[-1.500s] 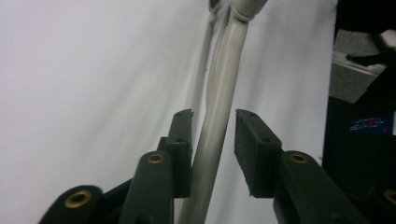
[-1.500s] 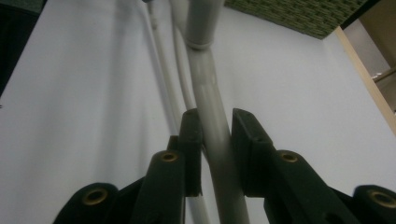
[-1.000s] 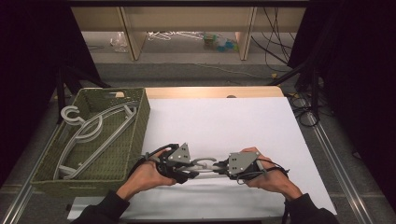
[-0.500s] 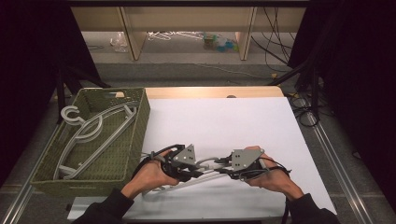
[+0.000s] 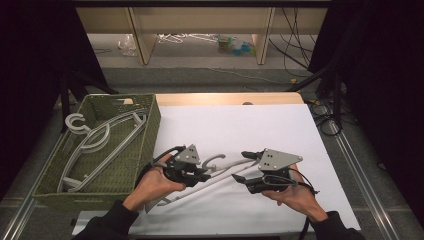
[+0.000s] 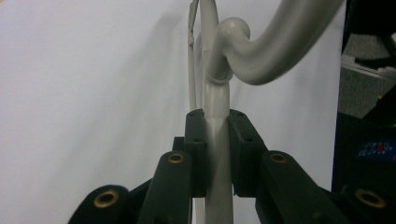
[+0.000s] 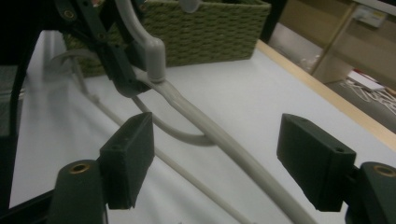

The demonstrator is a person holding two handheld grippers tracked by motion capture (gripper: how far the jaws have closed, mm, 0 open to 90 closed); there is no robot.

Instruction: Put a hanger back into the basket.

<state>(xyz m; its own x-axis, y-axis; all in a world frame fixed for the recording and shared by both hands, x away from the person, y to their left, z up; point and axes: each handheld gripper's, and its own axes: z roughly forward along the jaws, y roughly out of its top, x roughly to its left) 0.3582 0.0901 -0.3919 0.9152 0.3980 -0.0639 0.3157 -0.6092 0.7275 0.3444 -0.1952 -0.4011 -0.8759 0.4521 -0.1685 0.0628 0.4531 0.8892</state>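
Note:
A grey plastic hanger (image 5: 227, 165) lies low over the white table sheet (image 5: 280, 125) near the front edge. My left gripper (image 5: 206, 175) is shut on its neck just below the hook, and the left gripper view shows the pads pinching the grey stem (image 6: 215, 140). My right gripper (image 5: 241, 166) faces it from the right. Its jaws have just been opening and now stand wide. The hanger's arm (image 7: 219, 137) runs between them, and neither pad (image 7: 130, 156) touches it. The left gripper (image 7: 119, 70) appears at the far end of that arm.
A green woven basket (image 5: 150, 120) at the left of the table holds more grey hangers (image 5: 100, 140); it rises behind the held hanger as the basket wall (image 7: 210, 32). Beyond the table's far wooden edge (image 5: 225, 98) are shelves, cables and floor clutter.
The right gripper's jaws have spread apart and let go of the hanger's arm. The left gripper has closed tight on the neck. Both hands stay in about the same place.

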